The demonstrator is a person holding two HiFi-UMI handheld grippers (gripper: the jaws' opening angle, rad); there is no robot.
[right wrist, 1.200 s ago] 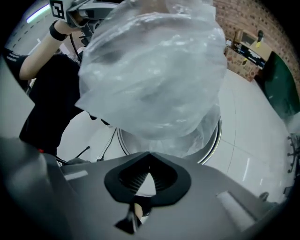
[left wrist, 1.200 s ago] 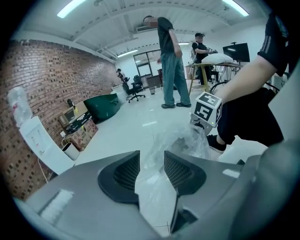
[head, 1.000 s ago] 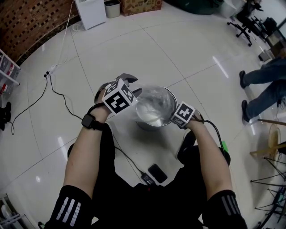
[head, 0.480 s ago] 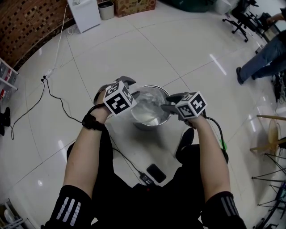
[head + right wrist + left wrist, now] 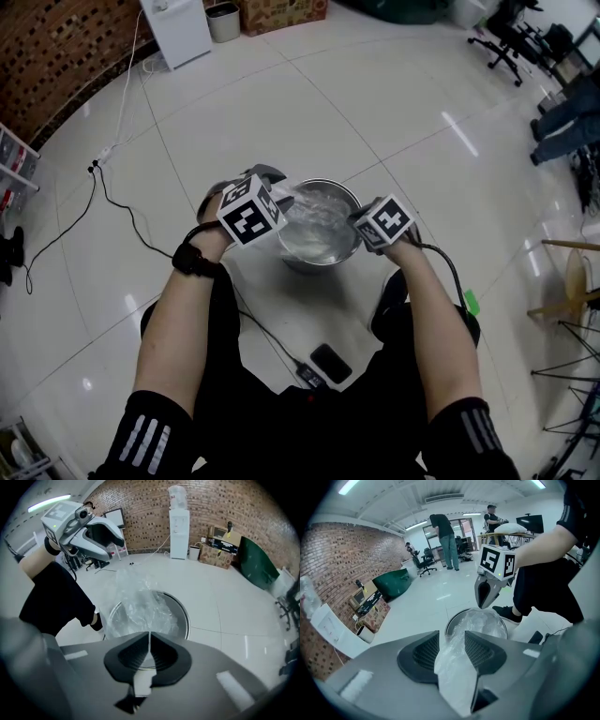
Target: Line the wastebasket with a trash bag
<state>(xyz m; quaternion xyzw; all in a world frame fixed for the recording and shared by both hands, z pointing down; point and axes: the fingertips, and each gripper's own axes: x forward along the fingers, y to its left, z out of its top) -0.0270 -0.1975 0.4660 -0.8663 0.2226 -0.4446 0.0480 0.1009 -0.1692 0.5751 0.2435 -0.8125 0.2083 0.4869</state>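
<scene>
Left hand-held gripper point(image 5: 279, 187) at left rim of wastebasket point(image 5: 310, 265), jaws about half apart and clamped on a thick bunch of clear trash bag point(image 5: 319, 225); bunch filling the gap between pads point(image 5: 426, 651) in the left gripper view. Bag mouth running left to right across the round metal opening, rest of the film crumpled down inside, not yet folded over the rim. Right hand-held gripper point(image 5: 359, 222) at right rim, jaws closing, nearly together, thin bag edge between them. Bag edge between the two, each about equally close to its side of the rim. Likely next: spread apart, draw film outward and down over the rim on both sides. Wastebasket upright on floor point(image 5: 234, 103), just beyond the person's knees. Around: cable point(image 5: 122, 202) well left, phone point(image 5: 330, 362) near, black shoe point(image 5: 392, 305) near right, legs point(image 5: 562, 127) far right. Nothing seen blocking the rim.
</scene>
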